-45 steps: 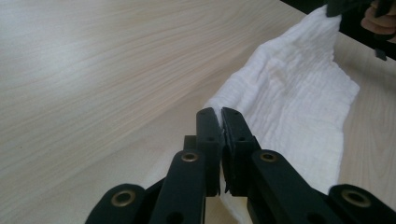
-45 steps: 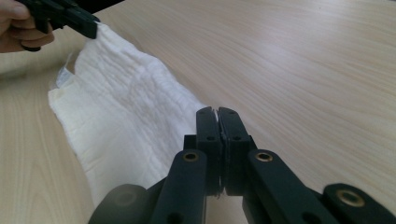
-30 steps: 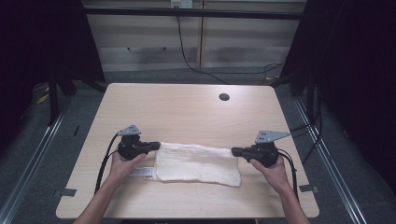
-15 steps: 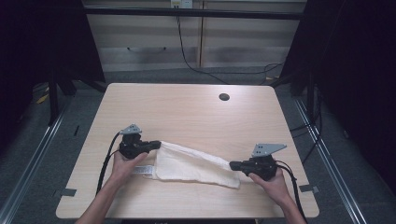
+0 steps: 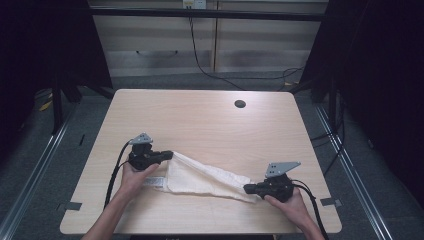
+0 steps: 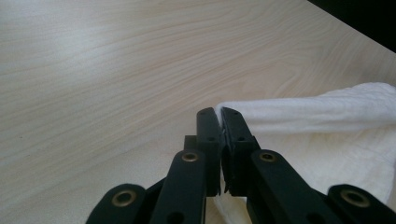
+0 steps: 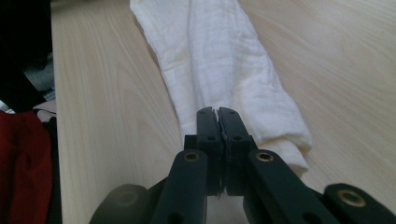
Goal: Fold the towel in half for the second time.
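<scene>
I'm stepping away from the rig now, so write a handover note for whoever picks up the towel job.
Left gripper: shut on one end of the white towel, over the table at its near left.
Right gripper: shut on the towel's other end, low near the front right edge.
Towel: pulled into a long bunched strip that slants between the two grippers, with a flatter part lying by the left hand.
Done: both ends gripped.
Left: spread or fold it, probably; it is not yet neat.
</scene>
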`<state>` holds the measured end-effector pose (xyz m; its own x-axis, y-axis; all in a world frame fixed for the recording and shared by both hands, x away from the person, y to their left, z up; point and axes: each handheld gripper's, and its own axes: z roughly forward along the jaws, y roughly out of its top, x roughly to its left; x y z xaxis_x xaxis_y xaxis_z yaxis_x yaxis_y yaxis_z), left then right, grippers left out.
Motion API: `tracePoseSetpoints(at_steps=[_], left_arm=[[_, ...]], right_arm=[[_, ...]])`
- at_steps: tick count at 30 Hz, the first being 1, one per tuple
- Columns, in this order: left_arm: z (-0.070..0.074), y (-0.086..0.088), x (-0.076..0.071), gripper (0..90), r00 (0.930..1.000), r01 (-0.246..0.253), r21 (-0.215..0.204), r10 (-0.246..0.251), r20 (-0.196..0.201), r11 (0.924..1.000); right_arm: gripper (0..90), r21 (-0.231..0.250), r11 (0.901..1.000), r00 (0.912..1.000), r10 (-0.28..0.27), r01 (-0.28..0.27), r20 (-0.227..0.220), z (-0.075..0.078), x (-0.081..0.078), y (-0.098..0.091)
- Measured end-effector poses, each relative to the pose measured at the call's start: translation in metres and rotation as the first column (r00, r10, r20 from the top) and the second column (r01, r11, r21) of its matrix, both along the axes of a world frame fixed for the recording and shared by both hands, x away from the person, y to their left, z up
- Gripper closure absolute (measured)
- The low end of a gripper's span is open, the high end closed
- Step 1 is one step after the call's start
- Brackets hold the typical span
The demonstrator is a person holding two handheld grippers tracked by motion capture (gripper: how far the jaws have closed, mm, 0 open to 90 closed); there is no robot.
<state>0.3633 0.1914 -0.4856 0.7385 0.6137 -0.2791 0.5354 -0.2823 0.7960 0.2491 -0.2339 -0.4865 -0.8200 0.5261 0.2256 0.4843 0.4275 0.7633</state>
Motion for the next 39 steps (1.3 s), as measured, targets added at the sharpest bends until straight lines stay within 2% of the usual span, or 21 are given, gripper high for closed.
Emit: tracePoseSetpoints(at_steps=[5,11,15,19,21,26,28,31,36,39], left_arm=[[-0.001,-0.002,-0.001,87.1,1.0,0.004,0.014,-0.004,-0.002,0.9999],[0.002,-0.005,-0.002,87.1,0.9999,0.007,-0.002,-0.007,0.011,1.0],[0.012,-0.005,-0.003,87.0,0.9992,0.018,-0.037,-0.016,0.036,0.9992],[0.019,-0.006,-0.002,86.8,0.9984,0.036,-0.068,-0.033,0.047,0.997],[0.022,-0.009,-0.002,86.8,0.9973,0.046,-0.054,-0.043,0.059,0.9975],[0.034,-0.014,-0.008,86.7,0.99,0.091,-0.051,-0.085,0.113,0.9945],[0.036,-0.014,-0.011,86.6,0.988,0.109,-0.057,-0.101,0.116,0.9925],[0.035,-0.013,-0.016,86.6,0.983,0.131,-0.036,-0.126,0.134,0.9907],[0.035,-0.01,-0.026,86.6,0.9764,0.166,-0.025,-0.161,0.144,0.9858],[0.034,-0.007,-0.032,86.4,0.9753,0.176,-0.01,-0.173,0.137,0.9844]], right_arm=[[88.7,-0.039,0.9991,0.9997,0.019,-0.019,-0.018,-0.003,-0.002,0.004],[88.8,-0.079,0.9955,0.9973,0.049,-0.053,-0.056,-0.013,-0.005,0.011],[89.0,-0.067,0.9969,0.9971,0.038,-0.042,-0.066,-0.014,-0.004,0.012],[89.0,-0.074,0.9968,0.998,0.025,-0.03,-0.057,-0.014,-0.003,0.013],[89.1,-0.074,0.997,0.9983,0.019,-0.023,-0.056,-0.015,-0.003,0.013],[89.1,-0.071,0.9975,0.9979,-0.004,-0.001,-0.065,-0.015,-0.001,0.012],[89.1,-0.072,0.9974,0.9979,-0.01,0.006,-0.064,-0.015,0.0,0.012],[89.1,-0.07,0.9975,0.9977,-0.017,0.013,-0.066,-0.015,0.0,0.012],[89.1,-0.067,0.9975,0.9972,-0.025,0.02,-0.071,-0.015,0.0,0.012],[89.1,-0.074,0.9971,0.9971,-0.02,0.014,-0.074,-0.014,0.001,0.013]])
